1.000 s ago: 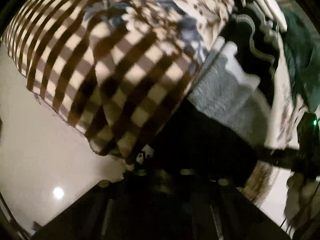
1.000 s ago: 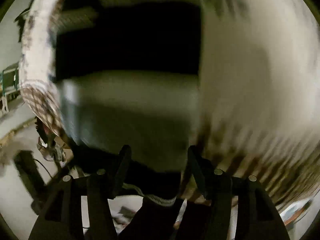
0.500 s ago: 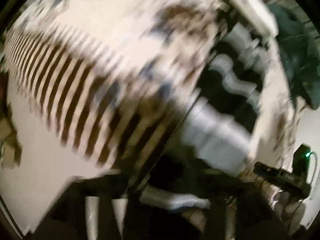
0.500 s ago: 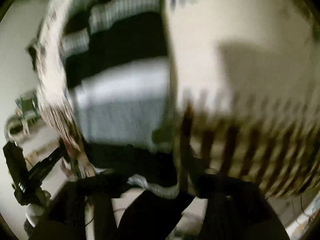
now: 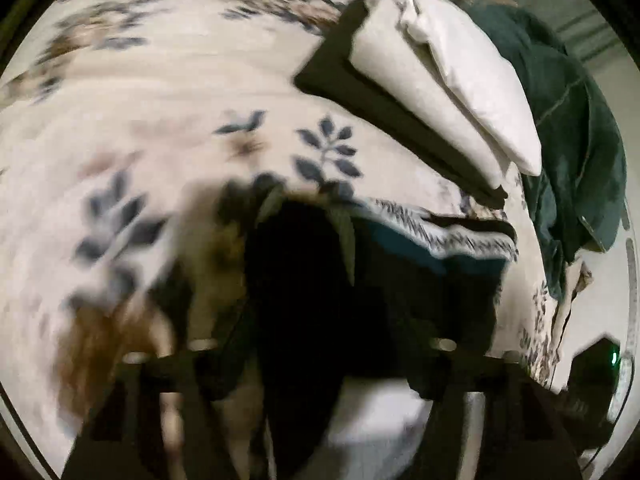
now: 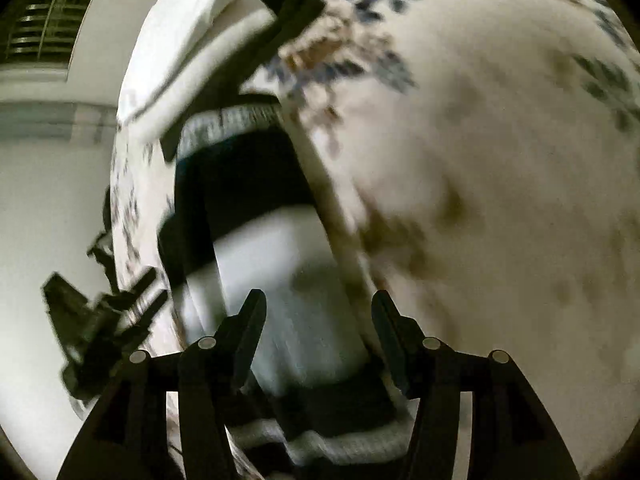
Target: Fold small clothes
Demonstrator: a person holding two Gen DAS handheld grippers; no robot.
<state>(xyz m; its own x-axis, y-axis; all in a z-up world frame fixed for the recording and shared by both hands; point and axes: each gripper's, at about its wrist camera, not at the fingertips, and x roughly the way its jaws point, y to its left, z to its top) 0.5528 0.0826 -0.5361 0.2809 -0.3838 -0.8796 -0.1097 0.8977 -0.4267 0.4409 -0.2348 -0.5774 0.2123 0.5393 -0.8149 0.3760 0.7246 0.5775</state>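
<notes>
Between the spread right claw [image 6: 318, 320] fingers lies the black-and-grey garment [image 6: 280, 280].

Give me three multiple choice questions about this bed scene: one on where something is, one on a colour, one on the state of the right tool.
1. Where does the folded white pile lie?
A. On a dark folded piece on the bedspread
B. On the floor
C. Between the right tool's fingers

2. What colour is the garment heaped at the bed's edge behind the pile?
A. Red
B. Yellow
C. Dark green

3. How is the right tool?
A. Shut on the white pile
B. Open
C. Out of view

Answers:
1 A: the folded white pile rests on the dark folded piece, on the floral bedspread.
2 C: the heaped garment is dark green.
3 B: the right tool has its fingers wide apart over the black-and-white garment.
</notes>
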